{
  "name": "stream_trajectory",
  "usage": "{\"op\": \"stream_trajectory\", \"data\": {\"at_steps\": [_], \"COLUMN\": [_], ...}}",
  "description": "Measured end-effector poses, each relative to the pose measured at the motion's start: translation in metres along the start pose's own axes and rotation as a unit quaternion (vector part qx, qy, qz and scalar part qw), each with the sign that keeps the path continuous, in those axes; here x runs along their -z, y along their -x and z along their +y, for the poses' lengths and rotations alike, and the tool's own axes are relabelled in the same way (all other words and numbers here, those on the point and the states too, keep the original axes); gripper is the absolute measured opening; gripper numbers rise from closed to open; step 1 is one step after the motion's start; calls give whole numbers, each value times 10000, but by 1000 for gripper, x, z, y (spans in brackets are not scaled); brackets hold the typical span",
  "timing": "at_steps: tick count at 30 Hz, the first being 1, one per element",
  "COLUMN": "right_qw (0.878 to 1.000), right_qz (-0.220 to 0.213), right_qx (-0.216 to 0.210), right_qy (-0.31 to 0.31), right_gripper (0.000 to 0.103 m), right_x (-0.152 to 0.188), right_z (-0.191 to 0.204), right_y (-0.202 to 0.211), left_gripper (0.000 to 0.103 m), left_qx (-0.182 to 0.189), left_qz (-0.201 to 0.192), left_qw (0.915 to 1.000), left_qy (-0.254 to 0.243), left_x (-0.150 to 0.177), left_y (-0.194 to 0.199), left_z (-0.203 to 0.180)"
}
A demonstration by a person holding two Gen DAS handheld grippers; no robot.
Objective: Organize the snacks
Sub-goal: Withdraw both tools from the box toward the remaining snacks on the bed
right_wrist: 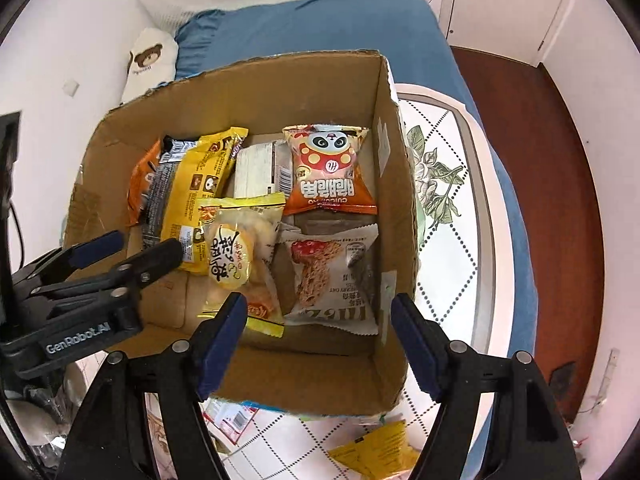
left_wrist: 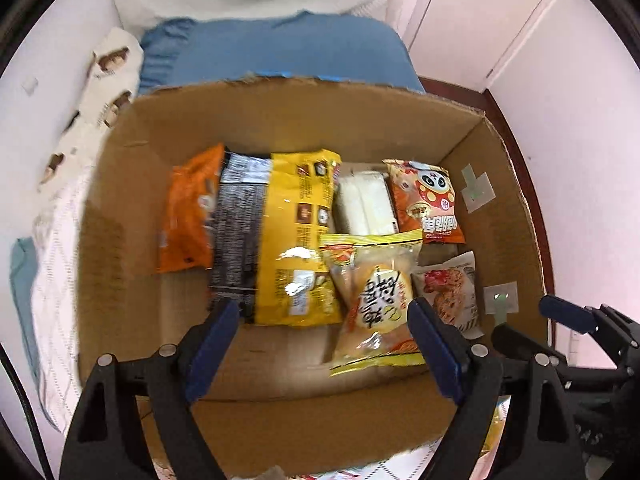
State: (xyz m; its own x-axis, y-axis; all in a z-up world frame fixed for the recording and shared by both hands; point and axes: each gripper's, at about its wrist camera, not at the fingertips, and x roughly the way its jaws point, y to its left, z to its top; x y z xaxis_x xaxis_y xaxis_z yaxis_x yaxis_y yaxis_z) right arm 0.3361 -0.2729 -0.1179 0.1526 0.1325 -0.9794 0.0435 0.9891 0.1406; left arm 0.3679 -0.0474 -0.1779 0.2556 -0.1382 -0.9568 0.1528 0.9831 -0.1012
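Observation:
An open cardboard box (left_wrist: 280,120) (right_wrist: 392,184) holds several snack packs: an orange pack (left_wrist: 188,220), a black pack (left_wrist: 236,232), a large yellow pack (left_wrist: 296,240) (right_wrist: 196,192), a white pack (left_wrist: 364,204), an orange panda pack (left_wrist: 428,200) (right_wrist: 328,168), a clear yellow-edged cracker pack (left_wrist: 376,304) (right_wrist: 240,256) and a white oat bar pack (left_wrist: 448,292) (right_wrist: 328,280). My left gripper (left_wrist: 324,320) (right_wrist: 136,246) is open and empty above the box's near side. My right gripper (right_wrist: 320,312) (left_wrist: 528,320) is open and empty above the box's near right corner.
The box stands on a white patterned tray table (right_wrist: 448,208) over a blue bed (right_wrist: 320,24). Loose snack packs (right_wrist: 376,452) lie on the table in front of the box. A bear-print pillow (right_wrist: 148,60) and white pillows lie behind. Wooden floor (right_wrist: 520,100) is at the right.

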Motion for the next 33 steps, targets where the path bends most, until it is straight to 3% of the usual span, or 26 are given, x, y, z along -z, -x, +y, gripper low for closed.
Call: {"op": "stream_trajectory", "data": {"at_steps": [8,18,33], "right_qw": [9975,9880,9753], "right_qz": [-672,-1528,-2193], "right_qx": [144,58,-165], "right_qy": [155,228,192], "right_gripper": [77,77,77], "right_x": [32,74,137], "right_z": [19,37,45], "right_y": [30,94,154], "left_gripper": [86,86,86], "left_qx": [-189,-344,-211], "left_qz": [-572,-1464,-1925], "left_qw": [9981,9883,9808], "left_qy": [-124,-256,-216], "left_x": [32,73,127], "left_y": [42,114,163], "left_z": [5,3,-7]}}
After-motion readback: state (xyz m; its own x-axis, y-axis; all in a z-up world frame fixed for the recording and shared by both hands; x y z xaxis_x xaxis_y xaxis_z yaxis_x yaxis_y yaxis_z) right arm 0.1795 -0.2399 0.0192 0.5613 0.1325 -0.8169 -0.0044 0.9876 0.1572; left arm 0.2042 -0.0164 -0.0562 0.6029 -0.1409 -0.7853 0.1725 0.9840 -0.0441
